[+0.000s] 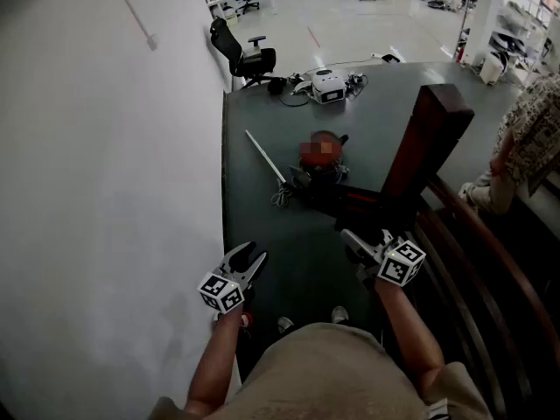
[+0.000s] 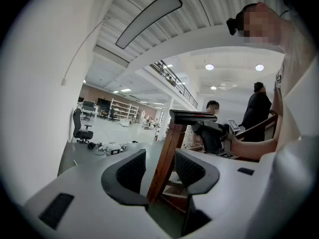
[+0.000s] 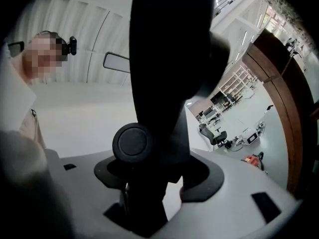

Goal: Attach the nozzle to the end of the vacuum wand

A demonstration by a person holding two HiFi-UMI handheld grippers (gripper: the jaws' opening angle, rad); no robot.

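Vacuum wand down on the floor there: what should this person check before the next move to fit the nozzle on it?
1. Nozzle held: ok. The right gripper is shut on the black nozzle.
2. Other gripper free: ok. The left gripper has its jaws apart with nothing between them.
3. Wand found: ok. The wand lies on the dark floor beside the red vacuum body.
4. Wand within grasp: not ok. It lies ahead, apart from both grippers.
5. Wand's end clear: cannot tell, too small.
6. Nozzle's socket turned toward the wand: cannot tell.
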